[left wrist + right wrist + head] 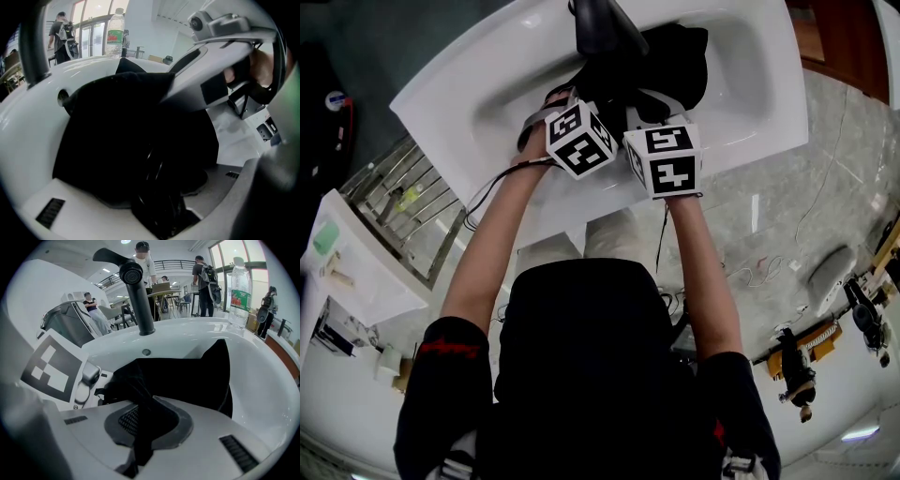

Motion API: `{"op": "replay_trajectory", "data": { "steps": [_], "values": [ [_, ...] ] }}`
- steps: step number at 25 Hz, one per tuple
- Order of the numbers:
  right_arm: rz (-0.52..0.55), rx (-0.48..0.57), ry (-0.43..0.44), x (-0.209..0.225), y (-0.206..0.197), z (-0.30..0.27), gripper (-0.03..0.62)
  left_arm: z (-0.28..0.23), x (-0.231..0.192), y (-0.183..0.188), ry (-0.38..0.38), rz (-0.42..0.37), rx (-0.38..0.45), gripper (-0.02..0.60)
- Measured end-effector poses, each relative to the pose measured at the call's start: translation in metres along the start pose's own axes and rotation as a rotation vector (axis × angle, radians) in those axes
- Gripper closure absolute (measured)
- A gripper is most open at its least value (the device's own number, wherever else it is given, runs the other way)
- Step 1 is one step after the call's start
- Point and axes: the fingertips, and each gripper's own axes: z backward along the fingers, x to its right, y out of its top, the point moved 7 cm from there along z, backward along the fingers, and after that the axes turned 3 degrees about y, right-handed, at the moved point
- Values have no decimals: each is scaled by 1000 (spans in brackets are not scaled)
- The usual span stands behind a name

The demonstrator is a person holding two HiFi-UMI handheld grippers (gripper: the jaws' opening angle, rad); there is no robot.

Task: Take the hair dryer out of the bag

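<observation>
Where the black bag [675, 66] lies crumpled in the white basin [478, 89], close by the black faucet [605, 23], both hand-held grippers meet it at its near edge. From the head view their marker cubes [579, 139] sit side by side and cover the jaws. The right gripper [143, 427] shows in its own view with jaws closed on a twisted strip of the bag's fabric, which runs up between the pads [173, 427]. The left gripper [164, 213] has its jaws pressed onto the bag's near bulge, where glossy black ridges show; cord or cloth, I cannot tell. The hair dryer itself cannot be made out in any view. Only the gripper views show a water bottle [241, 291] behind the basin's far rim and people [204, 282] standing beyond.
</observation>
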Motion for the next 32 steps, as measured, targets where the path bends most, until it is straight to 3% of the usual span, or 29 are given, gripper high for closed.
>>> {"op": "replay_trajectory", "data": {
  "steps": [32],
  "values": [
    [1, 7, 37, -7, -2, 3, 551, 13, 5, -14, 11, 31, -13, 354]
  ]
}}
